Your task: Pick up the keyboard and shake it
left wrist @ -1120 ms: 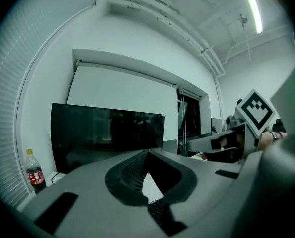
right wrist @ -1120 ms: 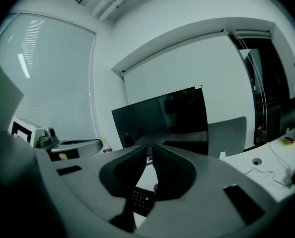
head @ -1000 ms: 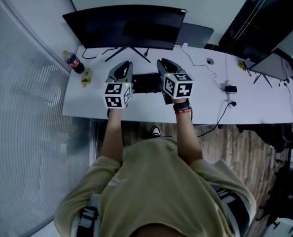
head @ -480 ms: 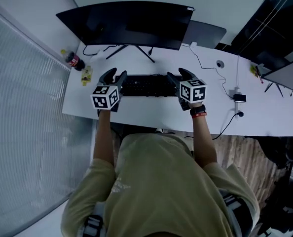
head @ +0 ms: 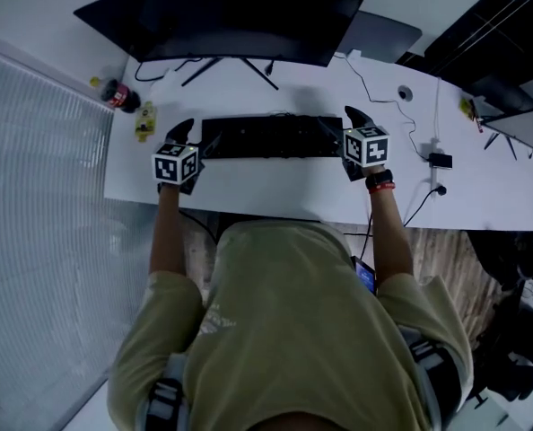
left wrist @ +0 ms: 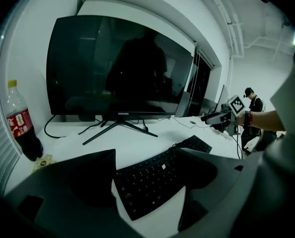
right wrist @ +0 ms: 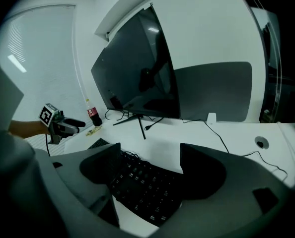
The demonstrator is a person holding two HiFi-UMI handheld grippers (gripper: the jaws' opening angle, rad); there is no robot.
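Keyboard [head: 266,137]: flat on white desk [head: 249,196].
Left gripper [left wrist: 146,175]: jaws wide, just opening; keyboard's left end between them, ungripped.
Right gripper [right wrist: 150,172]: likewise, at right end.

Both arms are held stretched forward, grippers low.
The jaws of left gripper [head: 192,138] and right gripper [head: 345,122] have just been opened wide, with the keyboard [head: 266,137] between them, ungripped.

Keyboard [head: 265,138] lies on desk [head: 249,194] before monitor [head: 222,16].

surface: white desk [head: 275,191] | centre: keyboard [head: 266,137] | 12 o'clock: monitor [head: 222,16] | 10 o'clock: cola bottle [head: 118,94] | 3 o'clock: small black box [head: 440,161]
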